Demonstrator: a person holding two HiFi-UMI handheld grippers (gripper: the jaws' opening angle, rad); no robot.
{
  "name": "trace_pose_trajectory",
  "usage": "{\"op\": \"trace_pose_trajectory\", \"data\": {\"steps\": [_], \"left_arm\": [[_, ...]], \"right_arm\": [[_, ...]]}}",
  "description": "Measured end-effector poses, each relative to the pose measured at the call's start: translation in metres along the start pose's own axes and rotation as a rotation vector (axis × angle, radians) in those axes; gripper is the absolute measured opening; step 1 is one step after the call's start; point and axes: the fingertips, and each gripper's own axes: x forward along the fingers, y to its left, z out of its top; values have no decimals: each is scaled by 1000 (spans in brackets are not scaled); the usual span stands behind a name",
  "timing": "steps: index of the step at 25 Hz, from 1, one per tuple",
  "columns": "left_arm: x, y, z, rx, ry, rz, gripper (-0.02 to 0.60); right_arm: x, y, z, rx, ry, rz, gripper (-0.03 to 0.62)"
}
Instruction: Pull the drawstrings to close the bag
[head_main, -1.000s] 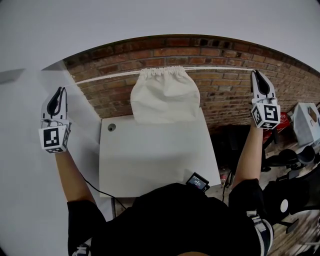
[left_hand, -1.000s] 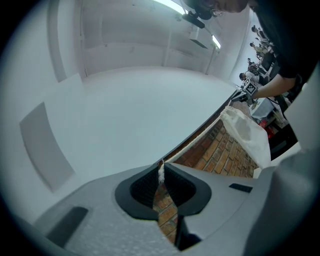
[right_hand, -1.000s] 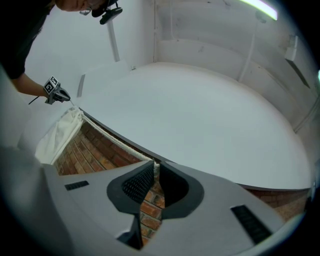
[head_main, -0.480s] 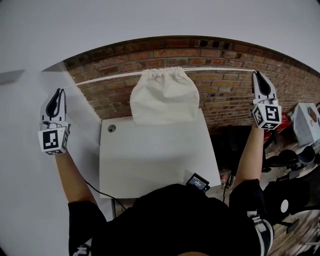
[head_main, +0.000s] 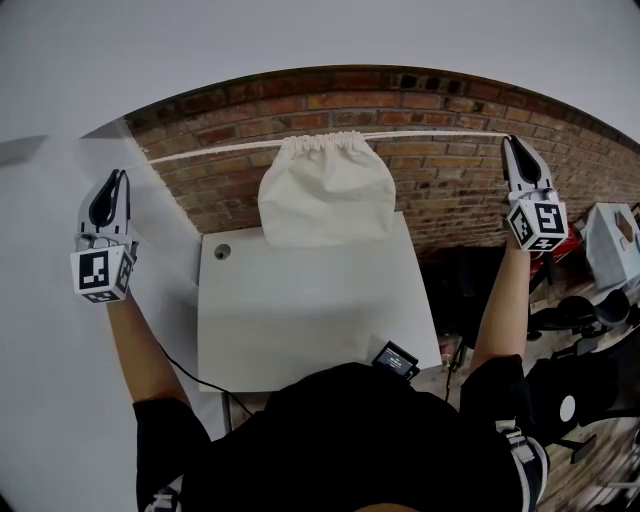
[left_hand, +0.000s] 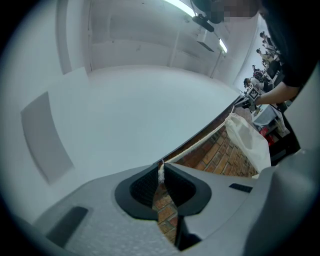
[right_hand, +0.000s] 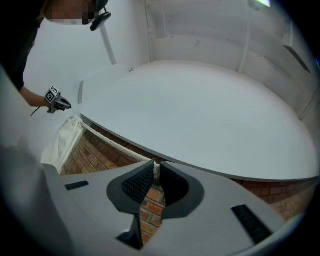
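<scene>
A cream cloth bag (head_main: 325, 195) stands at the back edge of the white table (head_main: 310, 320), against the brick wall, its mouth gathered tight (head_main: 322, 143). One white drawstring (head_main: 210, 151) runs taut from the mouth out to my left gripper (head_main: 120, 178), which is raised at the far left and shut on its end. The other drawstring (head_main: 440, 134) stretches right to my right gripper (head_main: 514, 142), also shut on it. In the left gripper view the cord (left_hand: 200, 142) sits pinched between the pads (left_hand: 161, 170). The right gripper view shows the same pinch (right_hand: 155, 167) on its cord (right_hand: 115, 143).
The brick wall (head_main: 450, 190) rises right behind the table. A round hole (head_main: 222, 252) lies in the table's back left corner, and a small black device (head_main: 395, 362) sits at its front edge. Bags and dark clutter (head_main: 600, 260) stand on the floor at the right.
</scene>
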Motion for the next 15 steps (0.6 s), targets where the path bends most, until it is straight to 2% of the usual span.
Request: {"op": "trace_pose_trajectory", "data": {"steps": [9,15], "left_arm": [[1,1,-6,-69,19,-23,48],[4,6,-5,-151,22,-49,48]], "right_arm": [[3,6,-4,79,9,70,43],[7,7,1,168,-6,115,43]]}}
